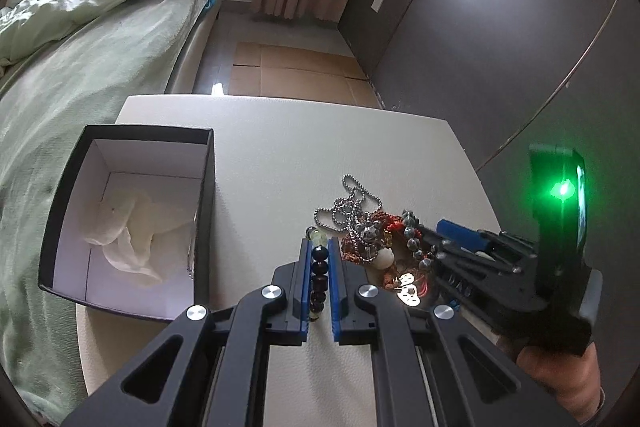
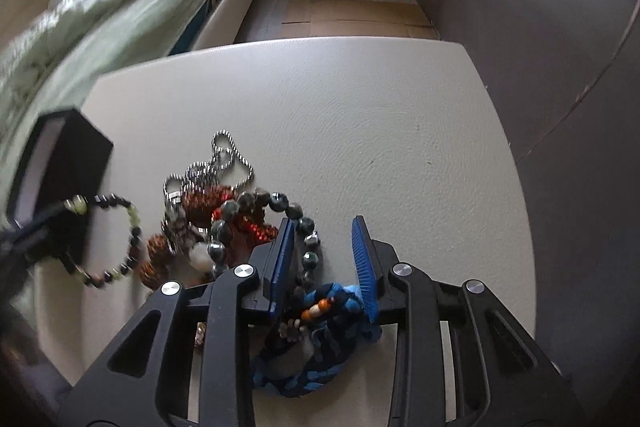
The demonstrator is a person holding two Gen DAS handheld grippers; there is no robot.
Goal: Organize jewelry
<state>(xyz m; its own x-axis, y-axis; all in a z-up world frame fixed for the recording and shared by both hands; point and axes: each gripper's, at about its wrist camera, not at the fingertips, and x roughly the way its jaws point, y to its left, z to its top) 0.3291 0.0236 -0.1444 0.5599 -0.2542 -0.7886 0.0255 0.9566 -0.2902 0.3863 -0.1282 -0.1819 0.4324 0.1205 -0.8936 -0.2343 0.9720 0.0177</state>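
A pile of jewelry lies on the white table [image 1: 280, 155]: a silver ball chain [image 1: 356, 203], red-orange woven pieces [image 1: 360, 247], a grey bead bracelet [image 2: 280, 211] and a blue braided bracelet [image 2: 320, 347]. My left gripper [image 1: 321, 247] is shut on a dark-and-green bead bracelet [image 1: 320, 267], which also shows in the right wrist view [image 2: 120, 235]. My right gripper [image 2: 324, 227] is open; the grey bead bracelet and the blue braided bracelet lie between its fingers. A black open box [image 1: 132, 223] with white tissue stands left of the pile.
A bed with green bedding [image 1: 80, 59] runs along the table's left side. A dark wardrobe wall [image 1: 500, 27] is to the right. Cardboard sheets [image 1: 296, 67] lie on the floor beyond the table's far edge.
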